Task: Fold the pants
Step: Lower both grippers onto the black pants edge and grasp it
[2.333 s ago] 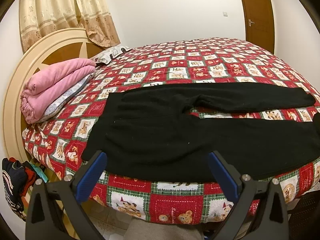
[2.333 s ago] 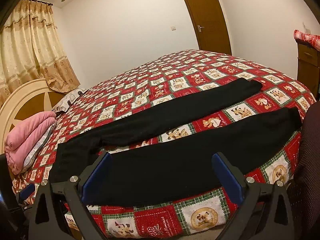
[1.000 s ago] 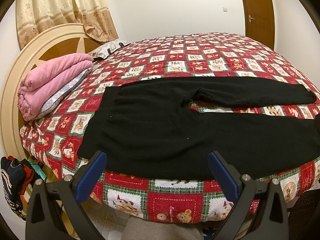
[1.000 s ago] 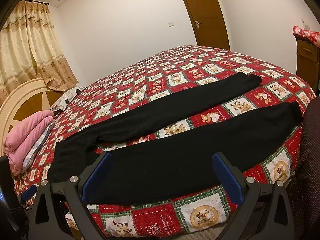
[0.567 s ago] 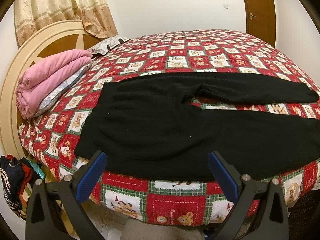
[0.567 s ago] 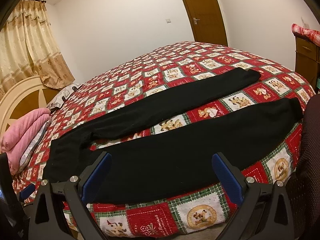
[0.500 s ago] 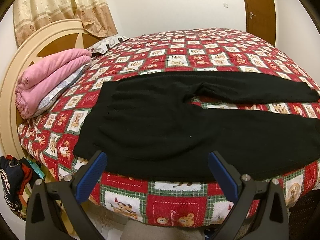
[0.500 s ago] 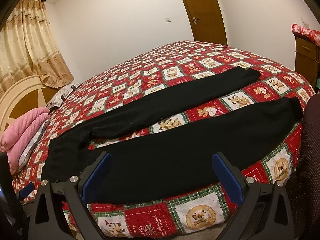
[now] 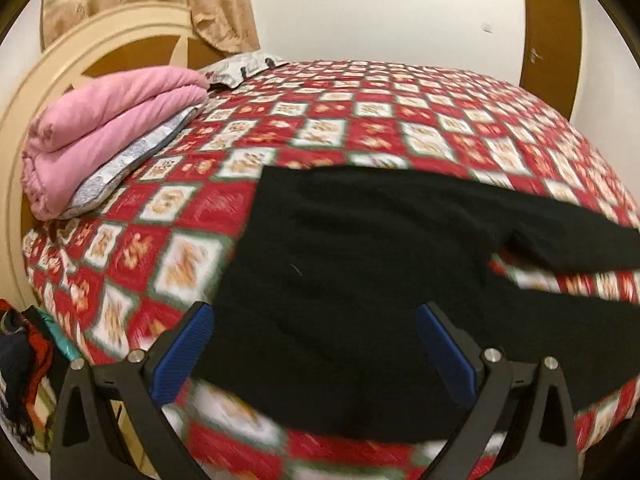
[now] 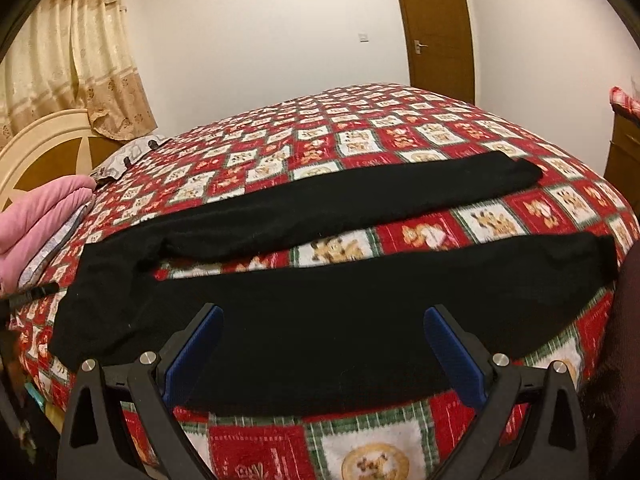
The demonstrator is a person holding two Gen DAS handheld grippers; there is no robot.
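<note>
Here the black pants (image 10: 320,320) lie flat on the bed (image 10: 400,140), legs apart, near its front edge. Both the left gripper (image 9: 314,344) and right gripper (image 10: 324,344) have jaws spread, holding nothing. A pinch may catch the quilt too, or drag the pants off the edge.

1. The bed (image 10: 400,128) carries everything; it is covered by a red, white and green patchwork quilt (image 9: 360,120) with small cartoon figures in its squares.
2. Black pants (image 10: 320,320) lie flat on the quilt along the near edge, waist toward the headboard (image 9: 52,80), the two legs spread apart with a strip of quilt showing between them.
3. A folded pink blanket (image 9: 100,120) sits at the head end, stacked on a grey patterned pillow (image 9: 132,156).
4. Another patterned pillow (image 10: 128,156) lies farther back by the headboard, just beyond the pink blanket.
</note>
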